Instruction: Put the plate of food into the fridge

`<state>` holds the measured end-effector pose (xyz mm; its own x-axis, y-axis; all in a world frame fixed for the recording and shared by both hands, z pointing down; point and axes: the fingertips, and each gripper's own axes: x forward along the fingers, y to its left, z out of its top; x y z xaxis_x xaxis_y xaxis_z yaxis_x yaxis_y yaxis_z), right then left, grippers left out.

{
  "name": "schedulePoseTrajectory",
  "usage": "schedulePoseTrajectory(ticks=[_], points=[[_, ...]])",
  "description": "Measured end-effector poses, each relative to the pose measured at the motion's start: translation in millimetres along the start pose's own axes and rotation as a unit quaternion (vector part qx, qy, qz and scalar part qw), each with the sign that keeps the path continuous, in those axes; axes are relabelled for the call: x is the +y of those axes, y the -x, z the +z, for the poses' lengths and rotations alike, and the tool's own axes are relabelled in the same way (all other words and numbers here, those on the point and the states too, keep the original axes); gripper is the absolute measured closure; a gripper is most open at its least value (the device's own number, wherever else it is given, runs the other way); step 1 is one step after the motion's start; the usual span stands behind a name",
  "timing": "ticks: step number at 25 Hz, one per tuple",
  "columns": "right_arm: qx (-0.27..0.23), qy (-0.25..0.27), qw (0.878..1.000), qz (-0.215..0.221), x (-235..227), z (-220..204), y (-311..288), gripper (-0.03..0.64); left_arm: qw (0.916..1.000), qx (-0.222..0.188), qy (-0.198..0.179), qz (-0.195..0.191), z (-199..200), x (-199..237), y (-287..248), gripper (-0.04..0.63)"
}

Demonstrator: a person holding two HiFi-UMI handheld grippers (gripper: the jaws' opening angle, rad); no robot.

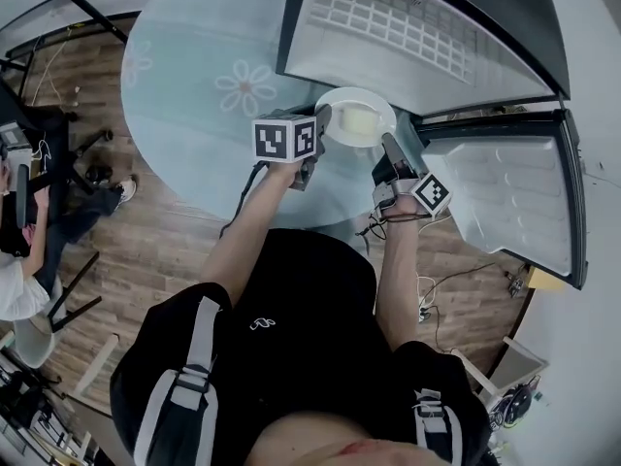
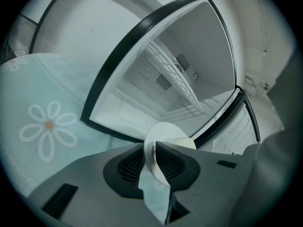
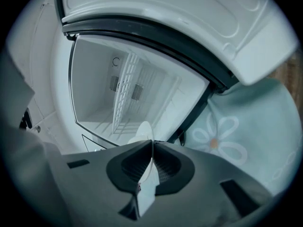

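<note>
A white plate [image 1: 380, 107] with a pale yellow piece of food [image 1: 357, 120] hangs over the round table's edge, just in front of the open fridge [image 1: 417, 27]. My left gripper [image 1: 323, 126] is shut on the plate's left rim. My right gripper [image 1: 390, 146] is shut on its near right rim. In the left gripper view the plate [image 2: 168, 132] stands edge-on between the pads of the left gripper [image 2: 152, 157], with the fridge's wire shelf [image 2: 175, 86] behind it. The right gripper view shows the thin rim of the plate [image 3: 143, 130] pinched in the right gripper [image 3: 151, 159].
The fridge door [image 1: 514, 197] stands swung open at the right. A pale blue cloth with daisy prints covers the table [image 1: 194, 95]. At the far left a person [image 1: 19, 260] sits by a dark chair. Cables [image 1: 432, 294] lie on the wood floor.
</note>
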<state>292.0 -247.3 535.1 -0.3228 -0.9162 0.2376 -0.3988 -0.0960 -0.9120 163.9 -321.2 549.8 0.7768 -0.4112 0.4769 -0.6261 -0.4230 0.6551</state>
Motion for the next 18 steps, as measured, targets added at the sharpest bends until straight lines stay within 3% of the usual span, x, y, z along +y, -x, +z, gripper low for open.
schedulePoseTrajectory(ticks=[9, 18], points=[[0.019, 0.022, 1.000, -0.009, -11, 35, -38, 0.600, 0.9998, -0.010, -0.009, 0.013, 29, 12, -33, 0.514], [0.015, -0.017, 1.000, -0.017, -28, 37, -73, 0.598, 0.9985, -0.007, -0.029, 0.047, 55, 37, -62, 0.503]])
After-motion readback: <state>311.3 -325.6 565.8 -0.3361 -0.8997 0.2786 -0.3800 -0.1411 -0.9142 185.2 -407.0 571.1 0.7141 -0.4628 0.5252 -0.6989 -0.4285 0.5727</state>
